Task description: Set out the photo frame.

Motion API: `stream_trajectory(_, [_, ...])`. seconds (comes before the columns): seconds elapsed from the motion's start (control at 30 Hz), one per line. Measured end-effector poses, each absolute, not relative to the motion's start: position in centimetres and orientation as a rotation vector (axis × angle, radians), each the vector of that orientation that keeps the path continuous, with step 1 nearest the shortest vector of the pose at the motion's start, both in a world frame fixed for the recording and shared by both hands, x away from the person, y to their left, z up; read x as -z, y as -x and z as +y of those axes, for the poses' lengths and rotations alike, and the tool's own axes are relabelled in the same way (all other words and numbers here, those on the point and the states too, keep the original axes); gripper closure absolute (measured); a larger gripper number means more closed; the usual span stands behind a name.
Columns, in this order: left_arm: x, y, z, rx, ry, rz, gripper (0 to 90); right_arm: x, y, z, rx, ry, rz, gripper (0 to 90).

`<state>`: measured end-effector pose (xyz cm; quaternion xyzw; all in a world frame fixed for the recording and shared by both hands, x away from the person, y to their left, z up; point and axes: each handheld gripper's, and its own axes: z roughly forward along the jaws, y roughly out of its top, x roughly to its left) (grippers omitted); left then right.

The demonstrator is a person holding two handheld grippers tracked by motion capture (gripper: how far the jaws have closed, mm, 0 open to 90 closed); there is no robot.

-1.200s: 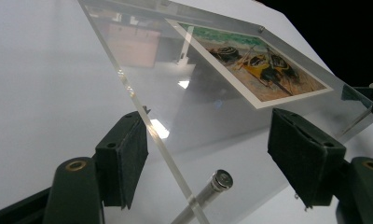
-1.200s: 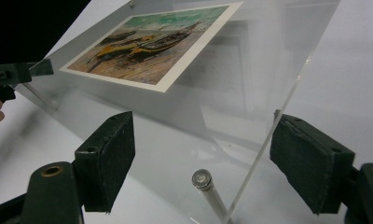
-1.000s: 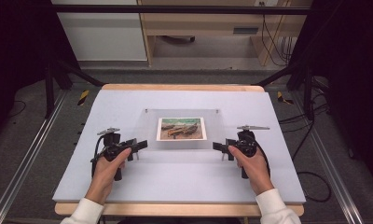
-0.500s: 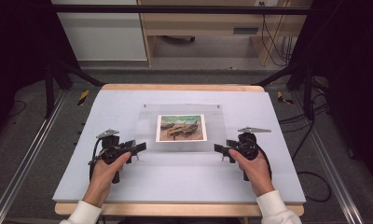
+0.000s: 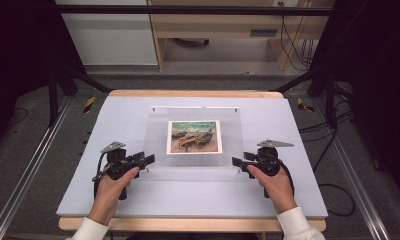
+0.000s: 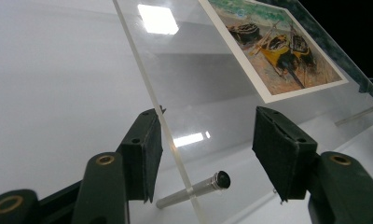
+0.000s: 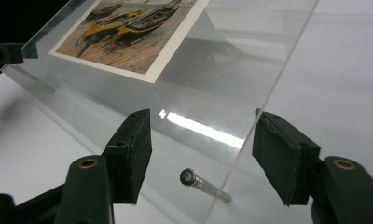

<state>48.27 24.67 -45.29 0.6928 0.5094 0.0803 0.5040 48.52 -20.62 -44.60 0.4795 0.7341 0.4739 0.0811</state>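
Two grippers, left (image 5: 144,161) and right (image 5: 239,162), straddle one acrylic frame (image 5: 193,165) holding one print (image 5: 194,136), fingers open.

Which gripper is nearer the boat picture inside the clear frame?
About level, perhaps the left. The left gripper sits open astride the clear frame's left edge; the right gripper sits open astride its right edge. The boat picture lies between them.

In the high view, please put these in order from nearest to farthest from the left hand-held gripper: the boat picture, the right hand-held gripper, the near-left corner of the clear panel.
Measured from the left hand-held gripper:
1. Near-left corner of the clear panel, right at its jaws.
2. Boat picture, at the panel's middle, farther back.
3. Right hand-held gripper, across the panel at its right edge.
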Motion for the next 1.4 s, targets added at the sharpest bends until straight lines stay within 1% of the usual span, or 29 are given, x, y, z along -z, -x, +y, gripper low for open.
stream_trajectory(0.6, [45.2, -47.0, 24.8, -0.233, -1.677, 1.212, 47.1, 44.5, -47.1, -20.8, -1.407, -1.395, 2.178, 45.5])
stream_trajectory(0.97, [45.1, -46.4, 24.9, -0.243, -1.686, 1.207, 50.2, 44.5, -46.5, -20.8, -1.392, -1.363, 2.171, 47.8])
stream_trajectory(1.4, [45.1, -46.2, 24.8, -0.248, -1.681, 1.214, 51.0, 44.5, -46.2, -20.8, -1.389, -1.37, 2.162, 49.6])
